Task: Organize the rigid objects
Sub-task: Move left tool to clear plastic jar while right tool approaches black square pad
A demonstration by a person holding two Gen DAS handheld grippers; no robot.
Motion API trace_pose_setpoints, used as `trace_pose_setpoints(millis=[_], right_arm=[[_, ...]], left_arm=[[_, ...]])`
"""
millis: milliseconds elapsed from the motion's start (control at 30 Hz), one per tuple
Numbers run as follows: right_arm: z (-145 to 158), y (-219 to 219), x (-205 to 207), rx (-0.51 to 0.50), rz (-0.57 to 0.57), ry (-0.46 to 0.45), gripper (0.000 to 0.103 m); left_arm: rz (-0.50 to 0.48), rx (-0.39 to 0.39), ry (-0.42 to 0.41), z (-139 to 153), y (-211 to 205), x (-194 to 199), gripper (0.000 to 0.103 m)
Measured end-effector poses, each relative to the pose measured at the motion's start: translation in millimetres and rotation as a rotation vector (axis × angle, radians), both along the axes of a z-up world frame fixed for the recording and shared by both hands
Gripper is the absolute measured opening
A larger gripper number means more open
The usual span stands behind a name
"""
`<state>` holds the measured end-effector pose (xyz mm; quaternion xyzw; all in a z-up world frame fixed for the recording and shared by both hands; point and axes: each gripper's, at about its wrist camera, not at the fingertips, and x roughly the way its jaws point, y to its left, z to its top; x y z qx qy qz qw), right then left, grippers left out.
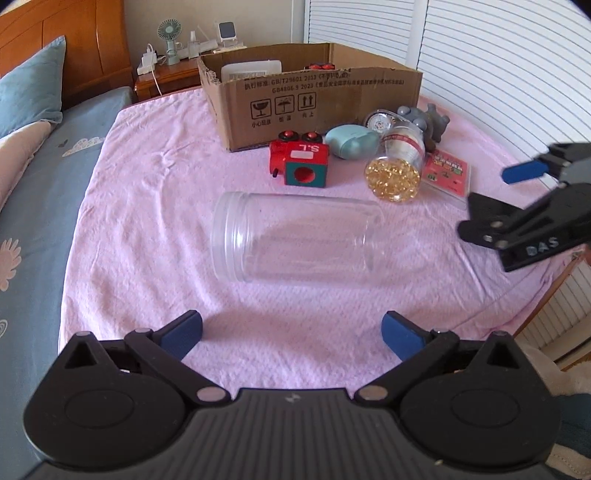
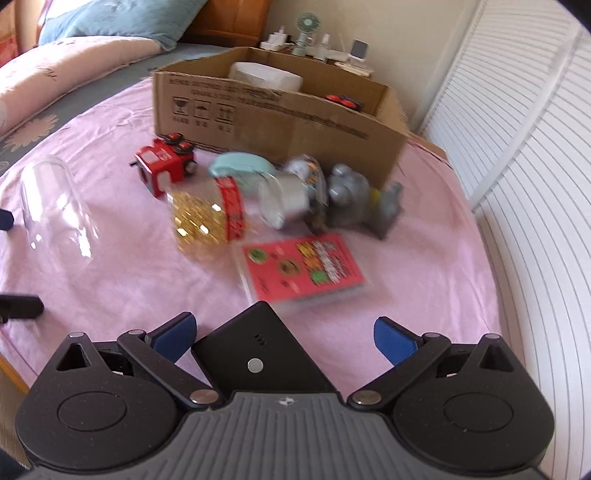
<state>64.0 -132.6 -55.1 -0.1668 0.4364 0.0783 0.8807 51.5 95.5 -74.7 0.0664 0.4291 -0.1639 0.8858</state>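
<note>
At the upper left we saw a wooden headboard (image 1: pixel 74 40) and blue pillow (image 1: pixel 31 85), a nightstand (image 1: pixel 166 75) against the cream wall (image 1: pixel 221 14), white louvred doors (image 1: pixel 498 55) filling the right, daylit.

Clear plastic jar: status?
Left gripper open, empty. Right gripper open, empty. Clear plastic jar on its side on pink cloth, ungripped. Approach clear.

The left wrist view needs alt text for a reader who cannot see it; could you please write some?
An empty clear plastic jar lies on its side on a pink sheet, ahead of the open left gripper. Behind it sit a red toy, a capsule jar and a cardboard box.
</note>
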Motion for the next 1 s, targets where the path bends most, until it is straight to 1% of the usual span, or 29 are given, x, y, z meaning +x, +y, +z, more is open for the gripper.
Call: trace_pose_setpoints(millis=[67, 200, 300, 667, 900, 1000], right_arm=[[-1, -12, -4, 0.027, -0.022, 0.012, 0.103], [-4, -41, -15, 0.132, -0.055, 0.036, 0.103], [-6, -53, -23, 0.177, -0.083, 0.043, 0.103], [-5, -73, -33, 0.182, -0.087, 0.031, 0.103], [-7, -72, -36, 0.184, -0.088, 0.004, 0.103], [-7, -69, -36, 0.186, -0.072, 0.003, 0.103]], left_arm=[[0.000, 0.000, 0.001, 0, 0, 1, 0.103], [-0.009, -0.001, -0.004, 0, 0, 2, 0.103], [-0.013, -0.004, -0.013, -1, 0, 1, 0.103], [-0.012, -0.007, -0.019, -1, -6, 10, 0.103], [-0.031, -0.023, -0.051, -3, -9, 14, 0.103], [-0.032, -0.024, -0.054, -2, -9, 14, 0.103]])
